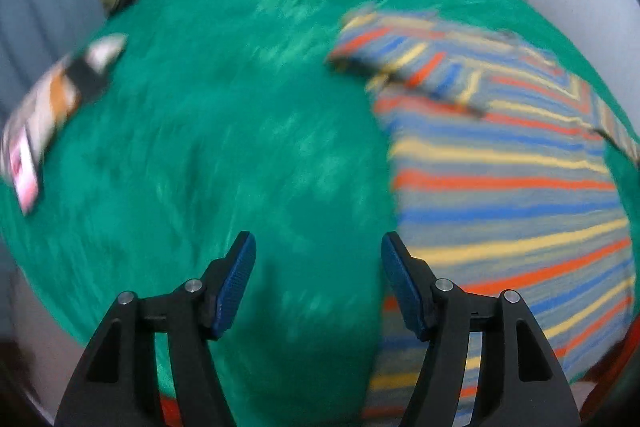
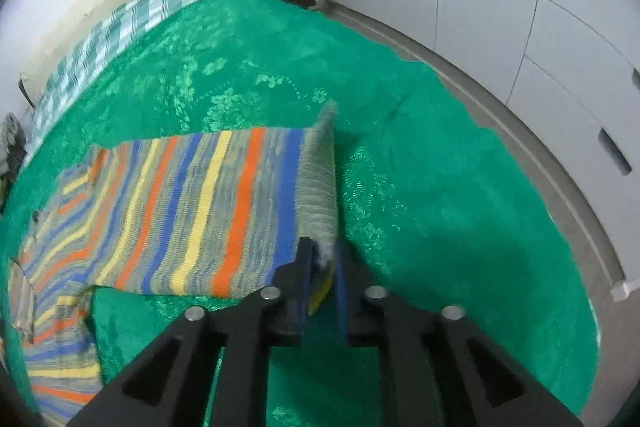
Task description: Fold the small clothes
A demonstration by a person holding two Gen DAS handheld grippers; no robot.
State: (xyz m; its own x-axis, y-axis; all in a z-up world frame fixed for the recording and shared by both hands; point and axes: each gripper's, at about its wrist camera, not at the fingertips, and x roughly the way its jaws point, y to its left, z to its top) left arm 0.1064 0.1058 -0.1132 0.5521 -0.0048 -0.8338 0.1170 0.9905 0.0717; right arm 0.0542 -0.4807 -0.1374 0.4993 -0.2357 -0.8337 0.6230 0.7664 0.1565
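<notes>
Pinching the hem corner of the striped knit sweater (image 2: 188, 203), the right gripper (image 2: 320, 263) has cloth between its pads, though blur hides whether they press. The left gripper (image 1: 318, 281) hangs open and empty over the green bedspread (image 1: 224, 131), just beside the sweater's edge. The sweater lies flat on the spread, one sleeve folded across. Judged soft, light and floppy, not fragile (loose knit may stretch); best taken at hem corners or shoulders. Count: one sweater, two grippers.
</notes>
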